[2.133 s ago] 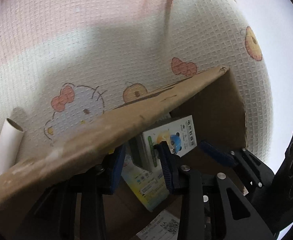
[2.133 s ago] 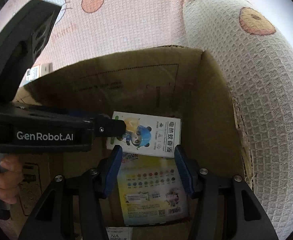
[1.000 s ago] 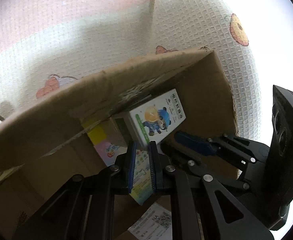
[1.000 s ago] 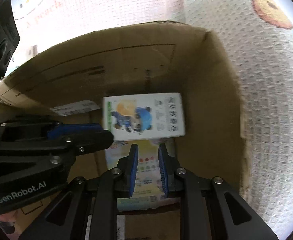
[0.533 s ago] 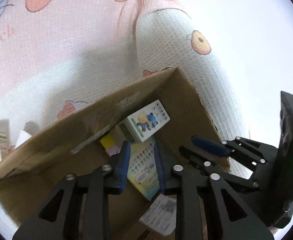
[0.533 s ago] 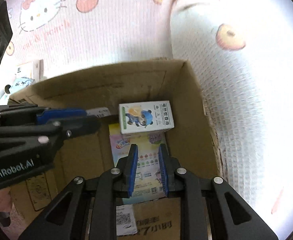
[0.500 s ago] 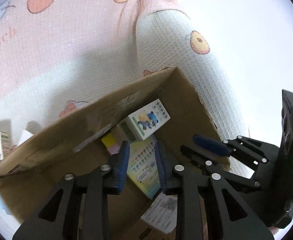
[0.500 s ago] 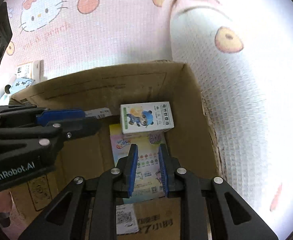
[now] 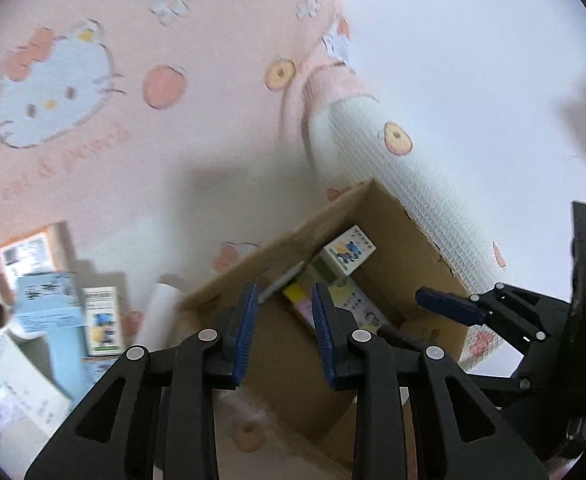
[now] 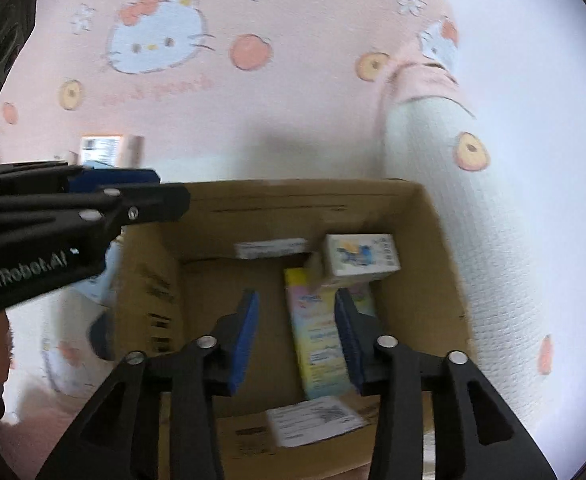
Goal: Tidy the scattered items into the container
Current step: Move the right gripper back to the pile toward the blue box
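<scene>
Both grippers, left gripper [image 9: 285, 330] and right gripper [image 10: 295, 336], have just been opening and now stand spread and empty above the cardboard box [image 10: 433, 280]. The panda carton [image 10: 359, 258] lies inside at two o'clock; loose boxes [image 9: 101, 320] remain at nine o'clock, awaiting collection.

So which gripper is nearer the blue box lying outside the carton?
Left. The left gripper, jaws just opened and empty, hangs over the carton wall facing the blue box; the right gripper, likewise just opened, empty, sits above the carton's interior.
</scene>
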A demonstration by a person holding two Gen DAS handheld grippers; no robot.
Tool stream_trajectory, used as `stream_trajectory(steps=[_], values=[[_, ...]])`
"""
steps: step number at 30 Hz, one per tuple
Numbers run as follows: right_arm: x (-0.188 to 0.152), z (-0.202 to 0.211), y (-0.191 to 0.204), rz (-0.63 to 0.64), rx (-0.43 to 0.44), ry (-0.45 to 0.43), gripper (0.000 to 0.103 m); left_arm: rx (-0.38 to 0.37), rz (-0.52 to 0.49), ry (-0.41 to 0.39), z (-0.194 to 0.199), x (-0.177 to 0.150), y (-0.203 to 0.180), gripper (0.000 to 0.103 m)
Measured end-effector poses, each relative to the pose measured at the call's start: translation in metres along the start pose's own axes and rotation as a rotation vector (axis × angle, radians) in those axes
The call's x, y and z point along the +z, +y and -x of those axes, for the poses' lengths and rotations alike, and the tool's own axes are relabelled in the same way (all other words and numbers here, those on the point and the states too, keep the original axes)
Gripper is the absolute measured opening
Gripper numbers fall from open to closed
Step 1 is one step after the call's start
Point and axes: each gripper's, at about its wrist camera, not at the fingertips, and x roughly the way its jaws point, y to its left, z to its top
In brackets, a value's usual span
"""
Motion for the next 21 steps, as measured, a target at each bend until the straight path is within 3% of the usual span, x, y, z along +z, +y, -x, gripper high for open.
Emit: stream_trajectory(steps=[5, 11, 17, 21], values=[[-0.004, -0.002, 0.019, -0.029, 0.038, -0.029, 0.042, 0.046, 0.031, -0.043, 0.025, -0.017, 0.036, 0.047], [0.001, 0.003, 0.06, -0.021, 0.064, -0.067, 0.059, 0.125, 0.108, -0.021, 0.041, -0.023, 0.101, 0.048], [0.011, -0.009, 0.109, 0.05, 0.106, -0.055, 0.06, 0.162, 0.211, -0.045, 0.06, -0.027, 0.159, 0.048], [0.025, -0.027, 0.139, 0.091, 0.144, -0.035, 0.06, 0.141, 0.257, 0.014, 0.053, -0.039, 0.189, 0.048]])
